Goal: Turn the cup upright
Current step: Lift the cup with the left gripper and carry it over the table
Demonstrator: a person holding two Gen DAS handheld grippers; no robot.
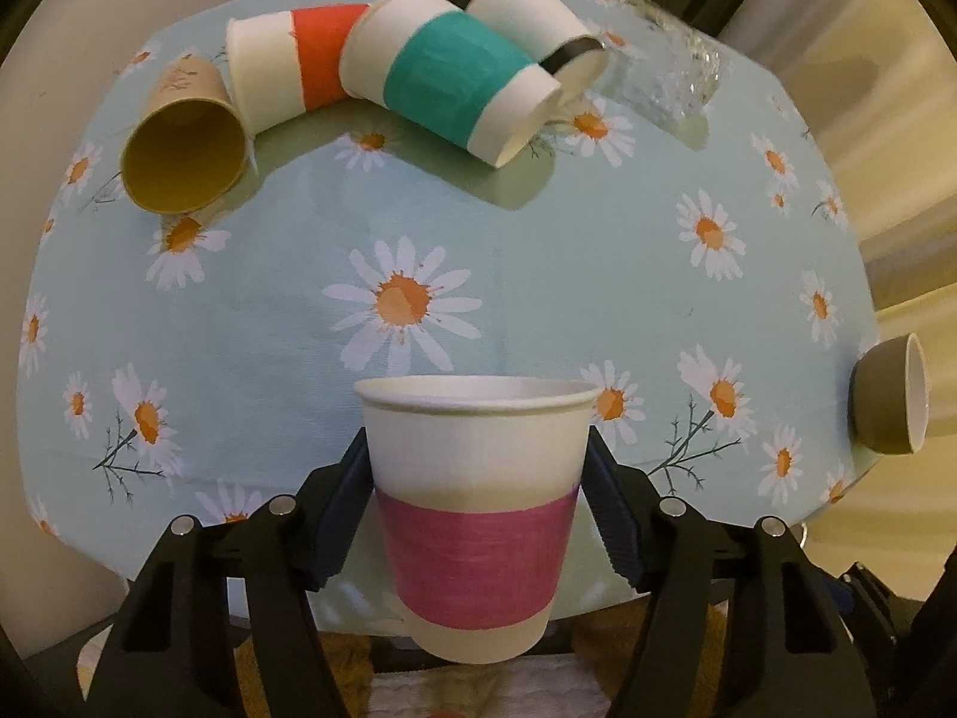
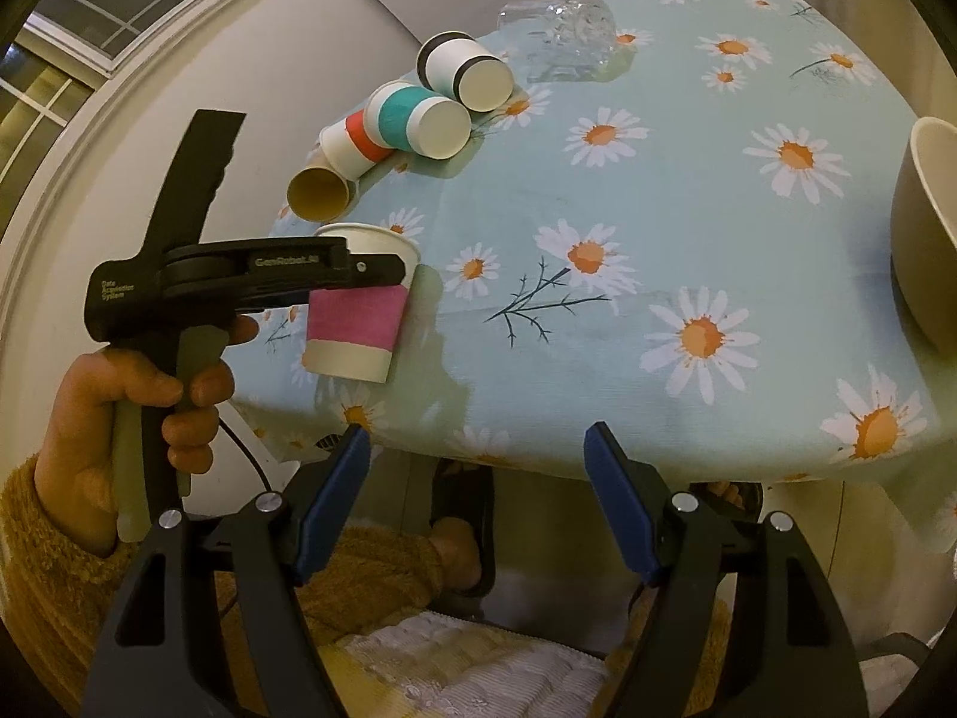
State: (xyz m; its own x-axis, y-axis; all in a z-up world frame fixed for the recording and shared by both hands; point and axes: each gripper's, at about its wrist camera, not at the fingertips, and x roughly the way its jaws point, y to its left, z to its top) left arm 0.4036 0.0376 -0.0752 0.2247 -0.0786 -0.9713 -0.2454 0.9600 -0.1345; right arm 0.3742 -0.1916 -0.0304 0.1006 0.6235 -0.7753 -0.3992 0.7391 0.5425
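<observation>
My left gripper (image 1: pixel 475 508) is shut on a white paper cup with a pink band (image 1: pixel 472 514), held upright with its mouth up, just above the near edge of the table. In the right wrist view the same pink-banded cup (image 2: pixel 354 317) sits in the left gripper (image 2: pixel 383 266) at the table's left corner. My right gripper (image 2: pixel 478 466) is open and empty, below the table's front edge.
At the far side of the daisy tablecloth (image 1: pixel 538 275) lie a brown cup (image 1: pixel 179 155), a red-banded cup (image 1: pixel 287 72), a teal-banded cup (image 1: pixel 448 78), a black-banded cup (image 1: pixel 526 18) and a clear glass (image 1: pixel 670 66). A grey bowl (image 1: pixel 891 401) lies at the right edge.
</observation>
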